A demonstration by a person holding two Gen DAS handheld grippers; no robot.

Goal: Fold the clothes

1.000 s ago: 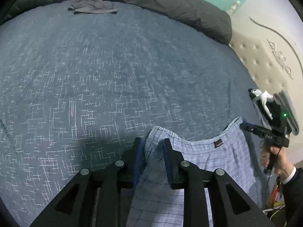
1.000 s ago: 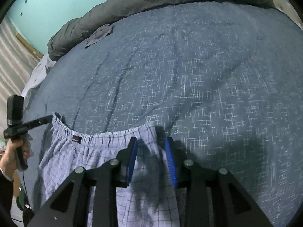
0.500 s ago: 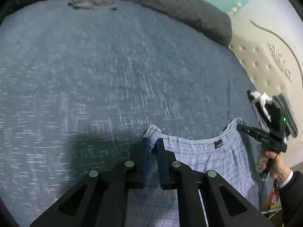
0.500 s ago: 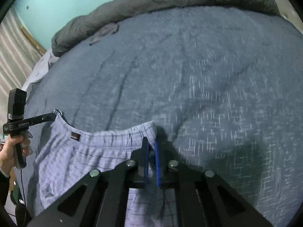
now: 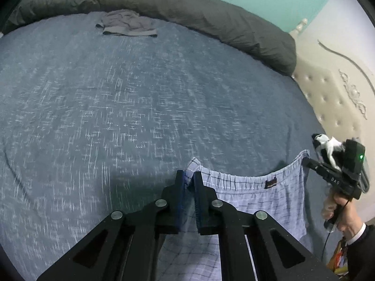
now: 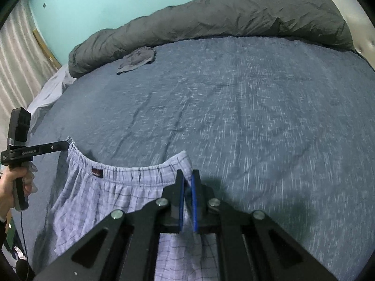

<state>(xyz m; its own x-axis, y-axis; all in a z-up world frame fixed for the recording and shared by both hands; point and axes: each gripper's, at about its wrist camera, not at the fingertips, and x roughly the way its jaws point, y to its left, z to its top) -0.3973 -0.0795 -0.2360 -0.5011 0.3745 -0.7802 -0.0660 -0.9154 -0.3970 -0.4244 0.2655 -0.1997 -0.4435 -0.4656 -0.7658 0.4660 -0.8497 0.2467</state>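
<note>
Left wrist view: left gripper (image 5: 189,178) pinches 1 waistband corner of the checked shorts (image 5: 253,201); waistband runs right to the right gripper (image 5: 305,161).

Right wrist view: right gripper (image 6: 186,178) pinches the opposite corner, shorts (image 6: 100,194) hanging near over the bed (image 6: 234,107).

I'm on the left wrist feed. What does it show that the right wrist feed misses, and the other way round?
Only the left wrist view shows the cream tufted headboard and the right gripper seen from the side.

Only the right wrist view shows the pale curtain and the left gripper from the side.

Both show the checked shorts held up by the waistband, one gripper shut on each corner, the blue bedspread, the grey duvet and the crumpled grey garment.
</note>
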